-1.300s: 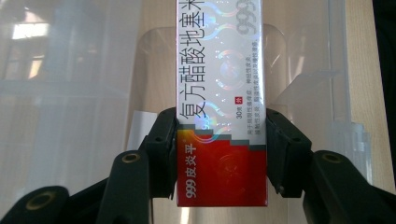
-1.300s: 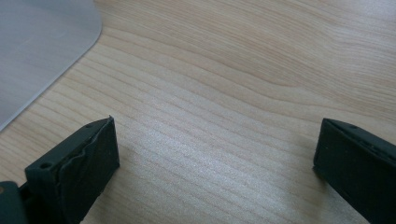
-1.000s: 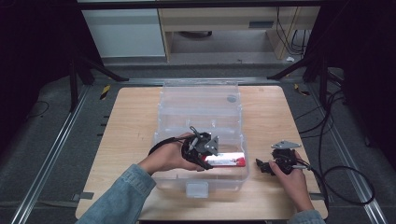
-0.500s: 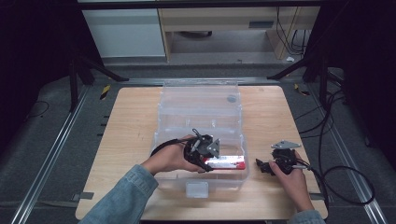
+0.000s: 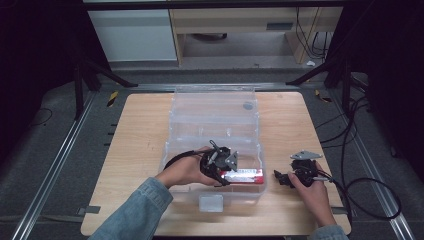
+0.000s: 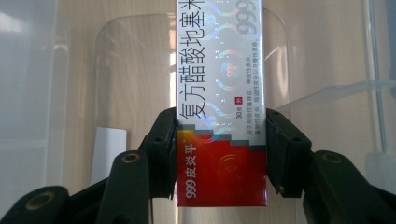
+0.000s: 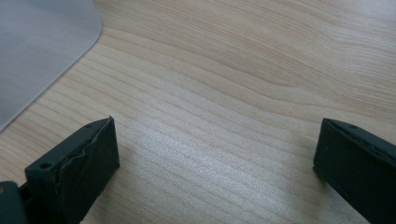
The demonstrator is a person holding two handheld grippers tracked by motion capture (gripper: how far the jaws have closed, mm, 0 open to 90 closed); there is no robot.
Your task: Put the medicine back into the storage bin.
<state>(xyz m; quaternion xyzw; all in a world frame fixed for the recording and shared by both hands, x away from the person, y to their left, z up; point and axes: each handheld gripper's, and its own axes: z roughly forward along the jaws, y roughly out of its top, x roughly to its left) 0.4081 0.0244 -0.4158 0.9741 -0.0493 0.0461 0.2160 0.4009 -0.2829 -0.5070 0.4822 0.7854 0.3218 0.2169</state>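
A red and silver medicine box (image 6: pixel 219 112) with Chinese print is clamped between the two black jaws of my left gripper (image 6: pixel 219 158). In the high view that gripper (image 5: pixel 222 170) holds the box (image 5: pixel 242 176) inside the front part of a clear plastic bin (image 5: pixel 215 107). My right gripper (image 5: pixel 280 178) rests on the wooden table to the right of the bin, jaws pointing left. Seen from its own camera, the right gripper (image 7: pixel 215 154) is wide open over bare wood with nothing between its fingers.
The wooden table (image 5: pixel 135 135) has open surface left and right of the bin. A corner of the clear bin (image 7: pixel 42 51) lies up and left of the right gripper. A white label (image 5: pixel 210 202) sits on the bin's front. Cables (image 5: pixel 370 195) trail off the table's right side.
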